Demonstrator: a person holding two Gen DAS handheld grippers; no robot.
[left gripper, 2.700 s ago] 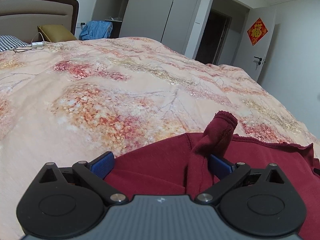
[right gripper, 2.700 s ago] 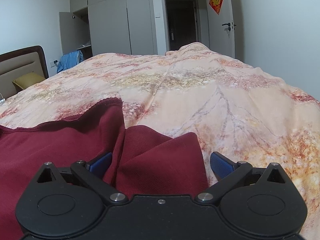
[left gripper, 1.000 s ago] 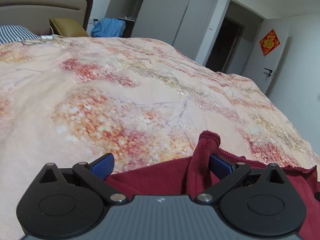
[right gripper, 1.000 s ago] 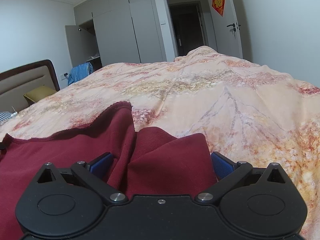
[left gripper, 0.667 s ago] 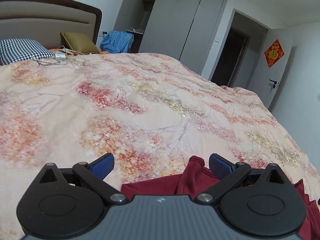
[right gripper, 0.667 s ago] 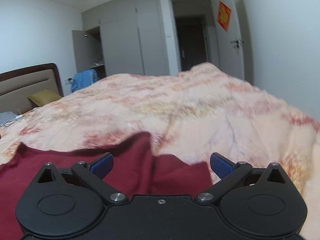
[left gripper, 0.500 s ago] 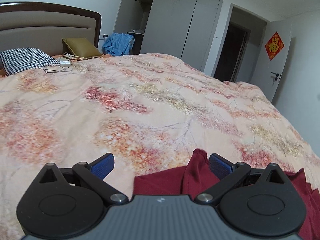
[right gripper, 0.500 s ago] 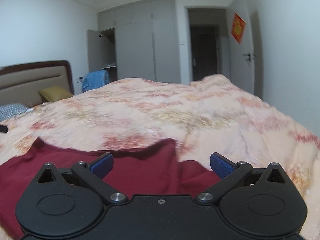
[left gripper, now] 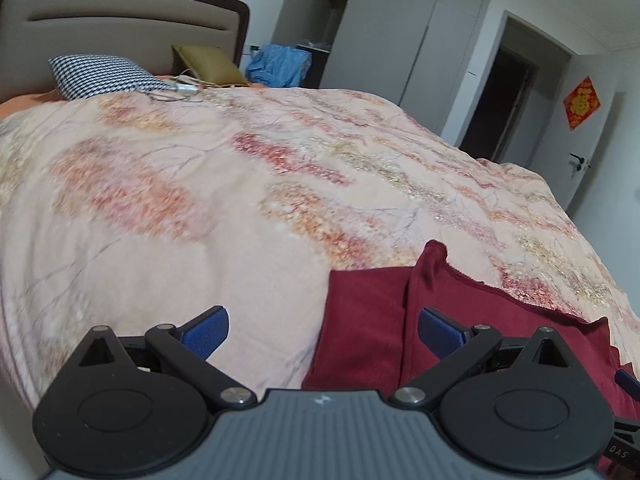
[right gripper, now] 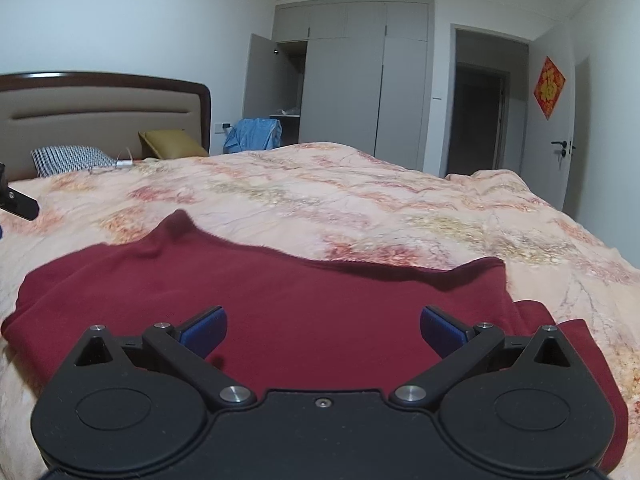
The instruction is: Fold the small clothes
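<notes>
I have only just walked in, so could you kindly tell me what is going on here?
A person with a handheld gripper in each hand is folding a dark red knit garment spread on the floral peach bedspread. The left gripper and right gripper are both open above the cloth, gripping nothing. A raised fold stands by the left gripper's right finger.

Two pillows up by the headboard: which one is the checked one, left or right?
The left one: the checked pillow is black-and-white and lies flat on the bed. The olive pillow to its right is plain and leans against the headboard.
</notes>
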